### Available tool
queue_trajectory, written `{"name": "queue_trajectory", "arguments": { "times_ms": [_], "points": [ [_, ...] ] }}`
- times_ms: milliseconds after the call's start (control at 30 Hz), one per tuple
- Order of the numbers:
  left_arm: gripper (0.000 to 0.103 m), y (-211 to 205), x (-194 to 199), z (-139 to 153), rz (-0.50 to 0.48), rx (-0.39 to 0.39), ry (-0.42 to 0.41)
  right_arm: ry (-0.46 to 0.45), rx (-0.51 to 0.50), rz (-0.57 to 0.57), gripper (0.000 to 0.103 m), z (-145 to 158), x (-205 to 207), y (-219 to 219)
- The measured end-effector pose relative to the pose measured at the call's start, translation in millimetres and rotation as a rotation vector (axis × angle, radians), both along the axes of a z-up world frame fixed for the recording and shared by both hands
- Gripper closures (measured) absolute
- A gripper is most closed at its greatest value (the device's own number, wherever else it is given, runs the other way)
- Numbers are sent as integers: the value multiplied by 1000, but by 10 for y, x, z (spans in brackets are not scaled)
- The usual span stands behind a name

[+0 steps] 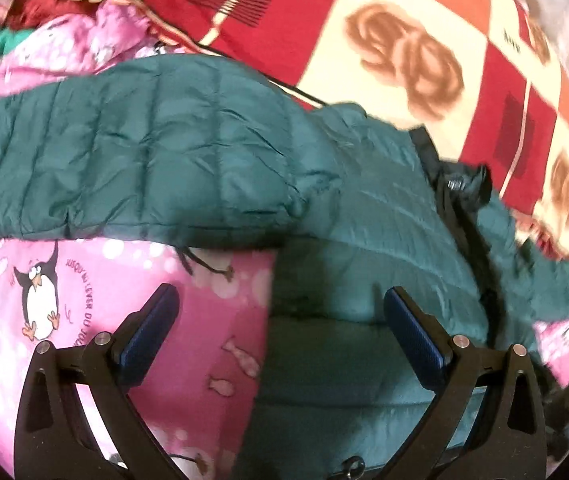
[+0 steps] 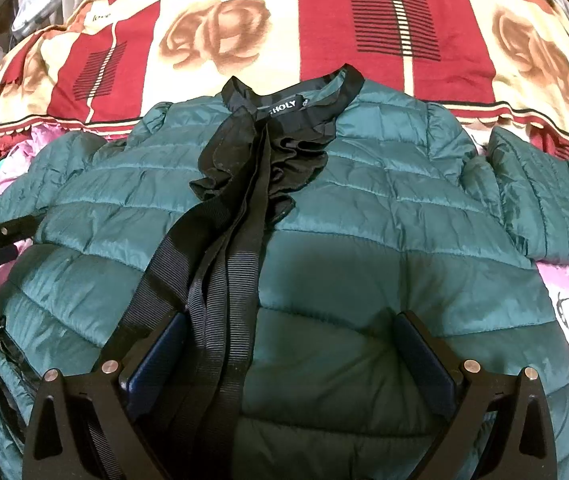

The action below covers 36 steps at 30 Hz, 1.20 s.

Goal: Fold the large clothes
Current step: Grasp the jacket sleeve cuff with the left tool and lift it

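A teal quilted jacket (image 2: 364, 216) lies front up on the bed, collar away from me, with a black ruffle and ribbon ties (image 2: 220, 248) down its middle. Its right sleeve (image 2: 552, 200) lies out to the right. My right gripper (image 2: 290, 322) is open and empty just above the jacket's lower front, its fingers either side of the ribbons. In the left wrist view the jacket's left sleeve (image 1: 132, 152) stretches across the frame. My left gripper (image 1: 280, 296) is open and empty over the jacket's left edge (image 1: 344, 320).
A pink penguin-print sheet (image 1: 124, 320) lies under the jacket. A red and cream rose-pattern blanket (image 2: 324, 28) covers the far side of the bed; it also shows in the left wrist view (image 1: 404, 52). A green garment (image 1: 0, 46) lies at far left.
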State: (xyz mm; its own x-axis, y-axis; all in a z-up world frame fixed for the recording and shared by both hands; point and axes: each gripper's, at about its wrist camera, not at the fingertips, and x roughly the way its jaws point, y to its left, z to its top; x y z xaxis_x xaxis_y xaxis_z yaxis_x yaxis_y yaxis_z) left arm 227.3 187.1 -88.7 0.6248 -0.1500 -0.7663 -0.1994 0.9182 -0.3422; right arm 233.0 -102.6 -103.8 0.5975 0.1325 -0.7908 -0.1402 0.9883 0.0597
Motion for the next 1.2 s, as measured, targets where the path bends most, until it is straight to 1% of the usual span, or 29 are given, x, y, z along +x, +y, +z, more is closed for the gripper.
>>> {"name": "queue_trajectory", "arguments": {
  "times_ms": [167,233,300,400,433,500,600,667,733,800,833,967,1067,1133,1200],
  "points": [
    [0,271,-79,94,29,-45,-58,0,-6,0,1,-10,17,-2],
    [0,464,-119,130,49,-55,-82,-1,-5,0,1,-12,21,-1],
    [0,731,-150,143,79,-74,-93,-1,-5,0,1,-11,17,2],
    [0,1251,-266,133,142,-133,-101,-1,-5,0,1,-11,18,10],
    [0,1476,-350,126,168,-159,-114,0,-8,0,1,-14,23,17],
    [0,1823,-506,116,198,-187,-135,-1,-12,0,1,-15,20,19],
    [1,2283,-815,95,231,-196,-180,-1,-13,1,1,-17,21,19],
    [1,2565,-1051,15,267,-207,-195,-1,-14,1,1,-15,30,25],
    [1,2829,-1287,-125,344,-265,-206,-1,-15,0,1,-12,25,25],
    [1,2976,-1414,-212,393,-327,-244,-1,-16,1,1,-12,28,25],
    [1,2993,-1412,-214,402,-340,-256,0,-17,0,1,-13,38,29],
    [1,3030,-1230,-192,467,-337,-267,-1,-22,0,1,-14,41,26],
    [0,3102,-1115,-195,543,-375,-278,-1,-21,-1,1,-12,37,32],
    [1,3104,-1021,-160,542,-379,-275,-1,-20,0,1,-14,38,29],
    [9,3105,-943,-105,529,-393,-287,-1,-21,0,0,-14,35,28]
  ]
}}
